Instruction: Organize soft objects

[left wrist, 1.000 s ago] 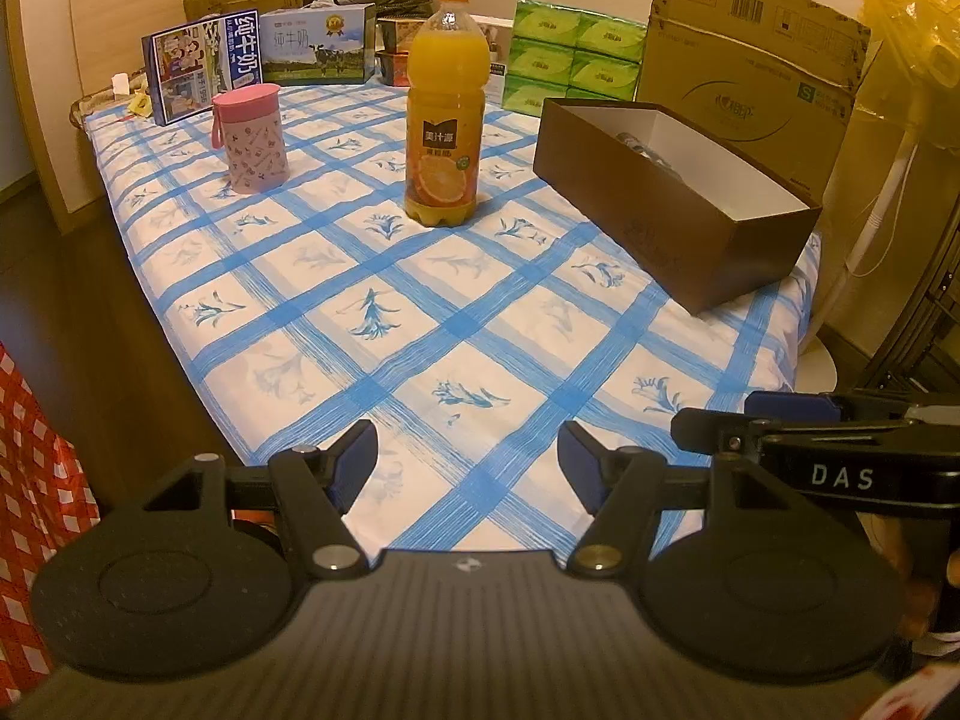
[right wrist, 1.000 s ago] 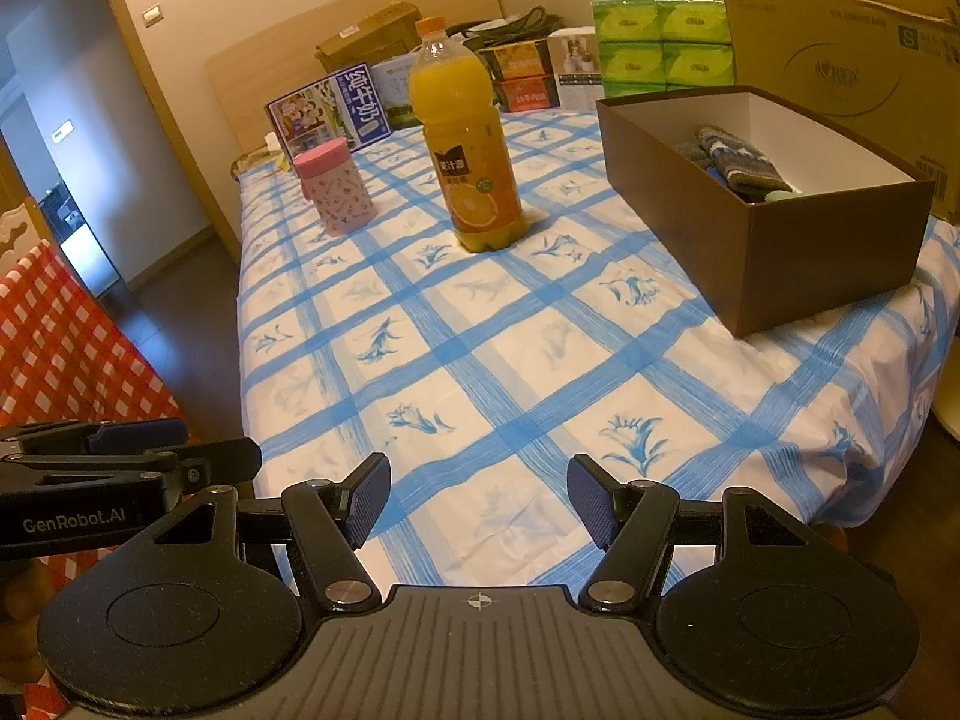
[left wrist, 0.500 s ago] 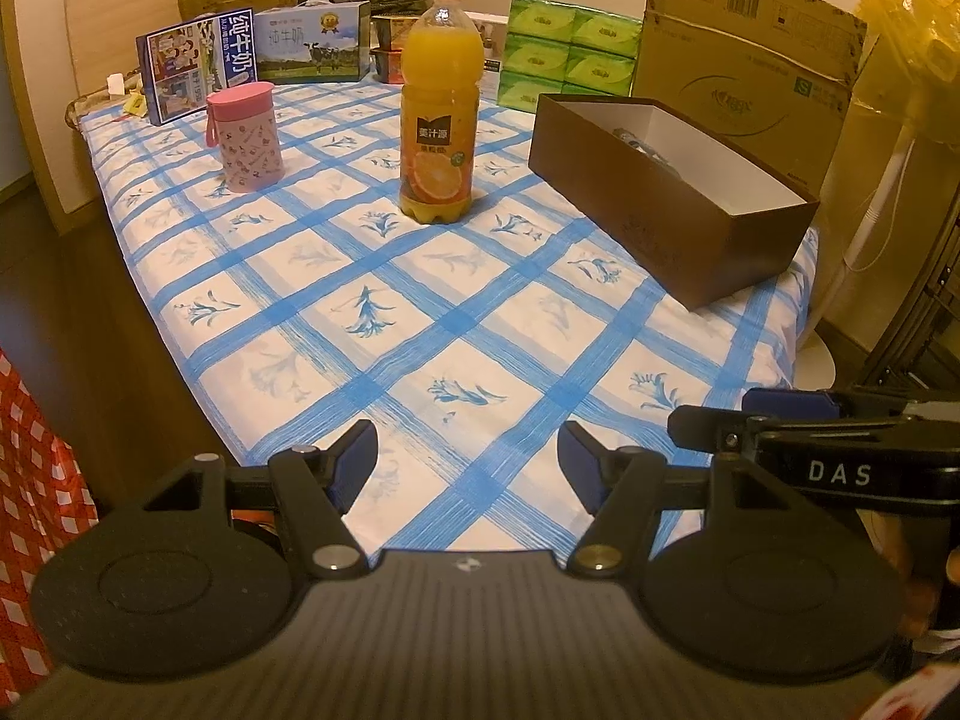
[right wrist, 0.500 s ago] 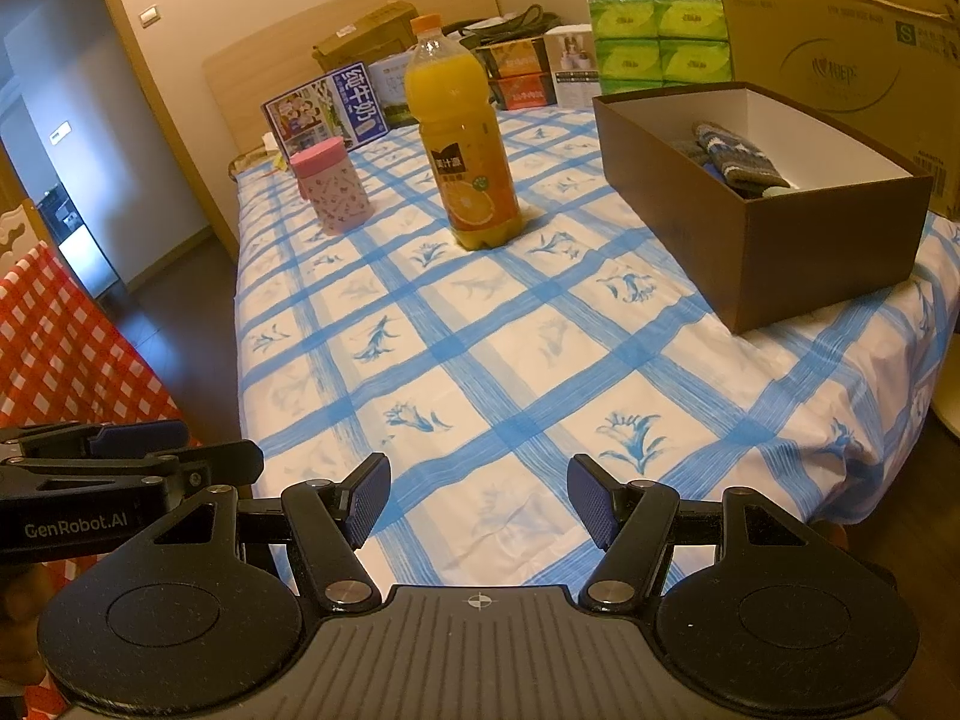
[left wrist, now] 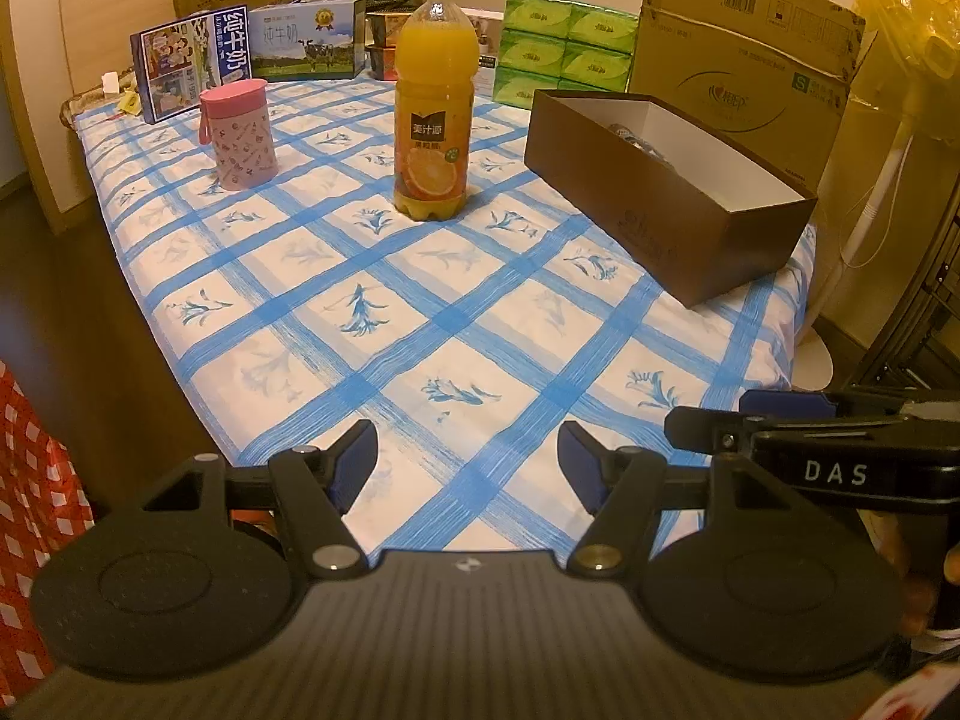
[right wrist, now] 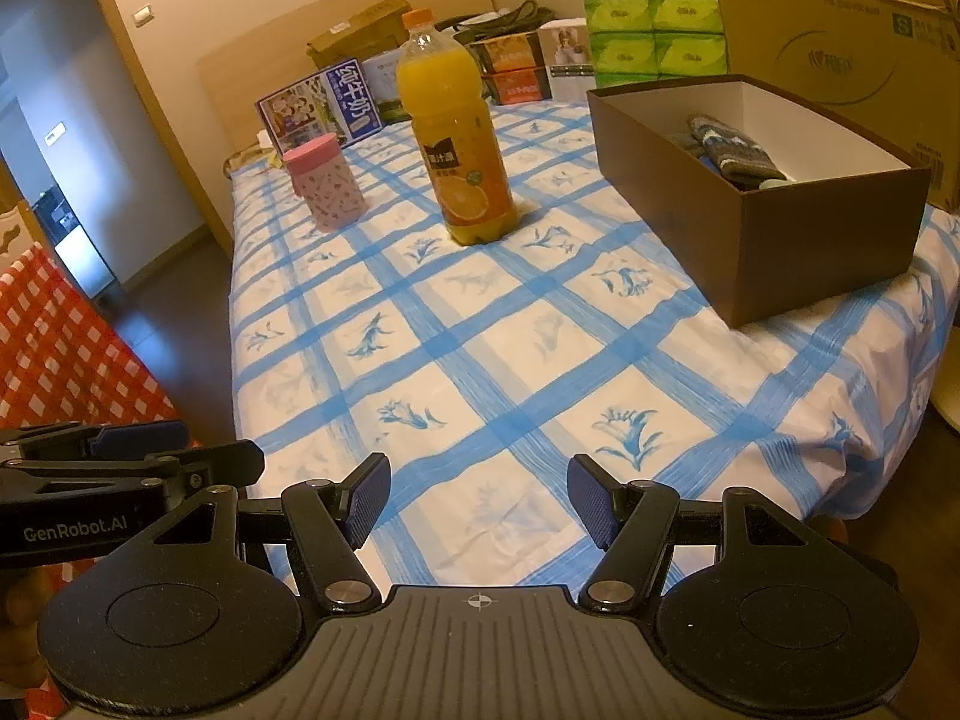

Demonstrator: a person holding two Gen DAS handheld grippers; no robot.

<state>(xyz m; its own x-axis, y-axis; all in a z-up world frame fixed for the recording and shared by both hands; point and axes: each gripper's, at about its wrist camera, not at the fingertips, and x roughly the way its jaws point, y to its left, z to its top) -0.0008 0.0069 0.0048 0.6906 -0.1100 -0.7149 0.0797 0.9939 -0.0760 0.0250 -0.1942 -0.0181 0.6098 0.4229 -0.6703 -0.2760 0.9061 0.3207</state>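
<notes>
Blue-checked tablecloth (left wrist: 456, 324) under left gripper (left wrist: 467, 465) and right gripper (right wrist: 478, 498), side by side, level, fingers wide, empty.

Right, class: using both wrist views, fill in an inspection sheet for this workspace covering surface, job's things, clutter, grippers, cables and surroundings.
Surface: blue-checked floral cloth covers the table, lying flat.
Job's things: knitted item lies inside the open brown box; no soft objects seen loose on the cloth.
Clutter: orange juice bottle and pink canister upright, apart; milk cartons, green tissue packs at the far edge.
Grippers: left gripper and right gripper both open, empty, at the near table edge.
Cables: nothing seen.
Surroundings: large cardboard carton behind the box; red checked fabric at left.
</notes>
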